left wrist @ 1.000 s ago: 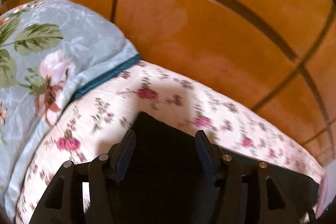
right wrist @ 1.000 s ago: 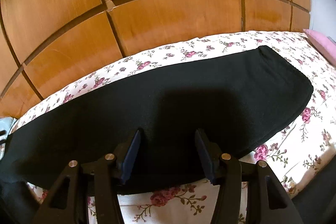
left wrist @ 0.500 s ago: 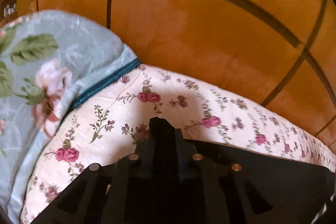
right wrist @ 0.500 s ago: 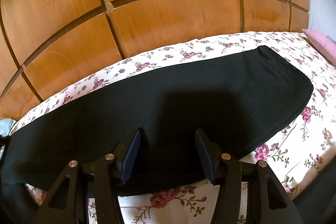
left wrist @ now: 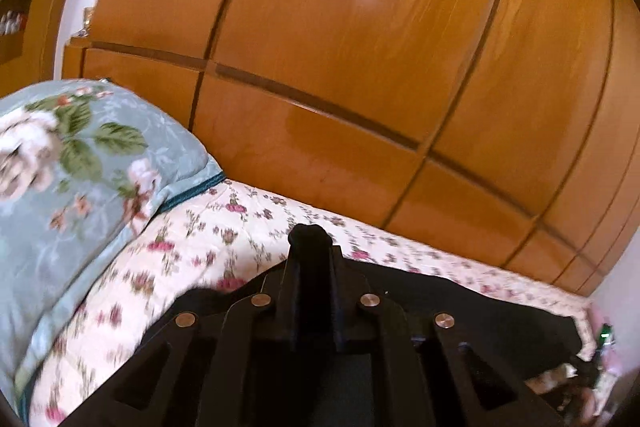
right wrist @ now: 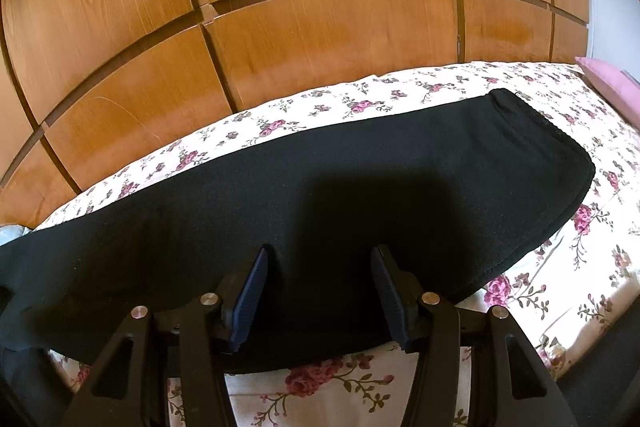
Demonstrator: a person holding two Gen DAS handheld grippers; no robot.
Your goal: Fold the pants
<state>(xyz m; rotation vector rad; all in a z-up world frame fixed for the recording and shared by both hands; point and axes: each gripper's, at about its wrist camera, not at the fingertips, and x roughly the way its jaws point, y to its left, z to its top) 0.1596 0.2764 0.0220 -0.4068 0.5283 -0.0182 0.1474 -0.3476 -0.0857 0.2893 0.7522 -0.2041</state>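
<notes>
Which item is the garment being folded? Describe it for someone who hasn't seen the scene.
Find the bed with the rose-print sheet in front of the wooden wardrobe. The pants are the long plain black cloth lying flat across it, the only unpatterned dark thing there, unlike the green floral pillow at one end.

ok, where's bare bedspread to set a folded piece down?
Free: the bedspread right of the black pants, toward the pink pillow; a narrow strip between the pants and wooden wardrobe. Crowded: the end by the blue floral quilt, where the left gripper pinches fabric.
</notes>
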